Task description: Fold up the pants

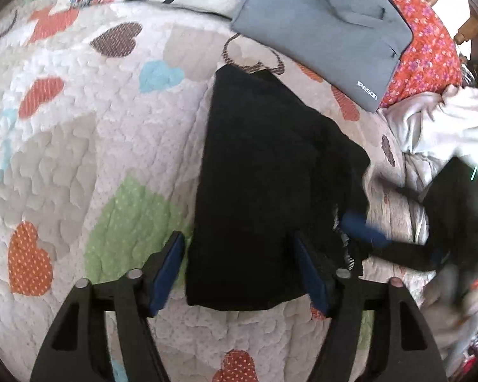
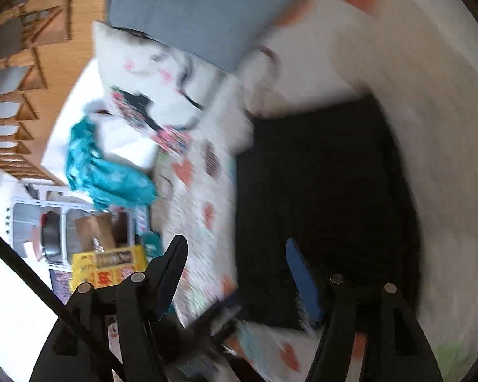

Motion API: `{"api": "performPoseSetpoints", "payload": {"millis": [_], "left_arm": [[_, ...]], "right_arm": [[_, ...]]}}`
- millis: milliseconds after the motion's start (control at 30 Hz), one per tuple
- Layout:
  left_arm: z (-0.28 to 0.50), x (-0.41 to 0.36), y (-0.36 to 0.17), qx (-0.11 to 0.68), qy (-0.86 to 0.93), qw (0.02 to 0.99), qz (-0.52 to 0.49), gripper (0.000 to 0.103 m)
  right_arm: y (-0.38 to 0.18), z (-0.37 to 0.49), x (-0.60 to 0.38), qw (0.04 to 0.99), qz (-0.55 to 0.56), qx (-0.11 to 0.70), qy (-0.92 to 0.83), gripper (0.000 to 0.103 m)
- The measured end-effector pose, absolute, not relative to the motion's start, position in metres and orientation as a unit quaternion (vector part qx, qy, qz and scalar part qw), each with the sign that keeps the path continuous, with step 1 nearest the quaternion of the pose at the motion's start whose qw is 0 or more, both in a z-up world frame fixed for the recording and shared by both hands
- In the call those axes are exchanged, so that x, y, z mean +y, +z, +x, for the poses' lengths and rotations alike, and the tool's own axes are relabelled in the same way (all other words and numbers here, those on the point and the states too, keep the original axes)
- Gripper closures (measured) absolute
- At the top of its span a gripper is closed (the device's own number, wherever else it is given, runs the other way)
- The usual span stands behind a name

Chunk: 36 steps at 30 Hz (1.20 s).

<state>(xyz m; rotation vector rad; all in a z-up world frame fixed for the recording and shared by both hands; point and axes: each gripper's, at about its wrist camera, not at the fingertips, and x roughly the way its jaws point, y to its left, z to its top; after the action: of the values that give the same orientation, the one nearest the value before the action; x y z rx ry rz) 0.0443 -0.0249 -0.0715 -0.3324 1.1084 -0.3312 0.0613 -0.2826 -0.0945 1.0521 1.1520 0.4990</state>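
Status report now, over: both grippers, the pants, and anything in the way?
Left gripper open, right gripper open, holding nothing. Black pants lie folded on the quilt. Grey bag beyond them, not touching.

Both wrist views look steeply down, close over quilt [image 1: 79, 146]; share black pants [image 1: 264, 175] [image 2: 322, 184], grey bag [image 1: 322, 22].

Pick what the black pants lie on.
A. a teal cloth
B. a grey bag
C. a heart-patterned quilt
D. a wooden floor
C: in the left wrist view the folded pants lie flat on the quilt with its coloured hearts; the grey bag sits apart, beyond them.
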Motion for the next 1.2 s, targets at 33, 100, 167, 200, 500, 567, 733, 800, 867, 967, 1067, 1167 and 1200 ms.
{"api": "performPoseSetpoints", "payload": {"millis": [33, 100, 167, 200, 500, 567, 733, 800, 867, 967, 1067, 1167, 1200], "left_arm": [[0.045, -0.021, -0.075, 0.527, -0.157, 0.818, -0.169, 0.025], [0.046, -0.011, -0.081, 0.533, -0.167, 0.806, -0.195, 0.025], [0.047, -0.001, -0.085, 0.534, -0.176, 0.797, -0.223, 0.025], [0.045, 0.004, -0.084, 0.533, -0.178, 0.795, -0.23, 0.025], [-0.01, 0.005, -0.048, 0.458, -0.17, 0.859, -0.155, 0.027], [-0.025, 0.001, -0.047, 0.446, -0.168, 0.869, -0.136, 0.027], [-0.065, -0.014, -0.061, 0.433, -0.15, 0.886, -0.076, 0.027], [-0.077, -0.016, -0.066, 0.426, -0.124, 0.895, -0.05, 0.027], [-0.085, -0.017, -0.068, 0.425, -0.106, 0.898, -0.036, 0.027], [-0.097, -0.013, -0.064, 0.401, -0.088, 0.911, -0.027, 0.027], [-0.104, -0.008, -0.061, 0.387, -0.08, 0.918, -0.027, 0.027], [-0.106, -0.005, -0.064, 0.389, -0.071, 0.918, -0.026, 0.027], [-0.105, -0.003, -0.064, 0.392, -0.072, 0.916, -0.031, 0.027]], "right_arm": [[-0.106, 0.052, -0.287, 0.68, 0.478, 0.511, 0.221, 0.043], [-0.116, 0.041, -0.303, 0.671, 0.512, 0.493, 0.208, 0.061], [-0.103, 0.029, -0.322, 0.71, 0.491, 0.481, 0.155, 0.05], [-0.092, 0.02, -0.33, 0.74, 0.457, 0.48, 0.114, 0.026], [-0.07, -0.062, -0.341, 0.798, 0.392, 0.454, 0.056, 0.02], [-0.073, -0.077, -0.329, 0.806, 0.371, 0.458, 0.052, 0.02], [-0.087, -0.11, -0.295, 0.831, 0.294, 0.471, 0.029, 0.02], [-0.089, -0.117, -0.278, 0.845, 0.255, 0.469, 0.015, 0.02], [-0.089, -0.122, -0.265, 0.859, 0.218, 0.464, 0.002, 0.02], [-0.086, -0.132, -0.254, 0.875, 0.187, 0.446, -0.018, 0.02], [-0.087, -0.141, -0.252, 0.881, 0.185, 0.435, -0.028, 0.02], [-0.089, -0.147, -0.248, 0.884, 0.18, 0.43, -0.037, 0.02], [-0.089, -0.148, -0.246, 0.885, 0.173, 0.43, -0.04, 0.02]]}}
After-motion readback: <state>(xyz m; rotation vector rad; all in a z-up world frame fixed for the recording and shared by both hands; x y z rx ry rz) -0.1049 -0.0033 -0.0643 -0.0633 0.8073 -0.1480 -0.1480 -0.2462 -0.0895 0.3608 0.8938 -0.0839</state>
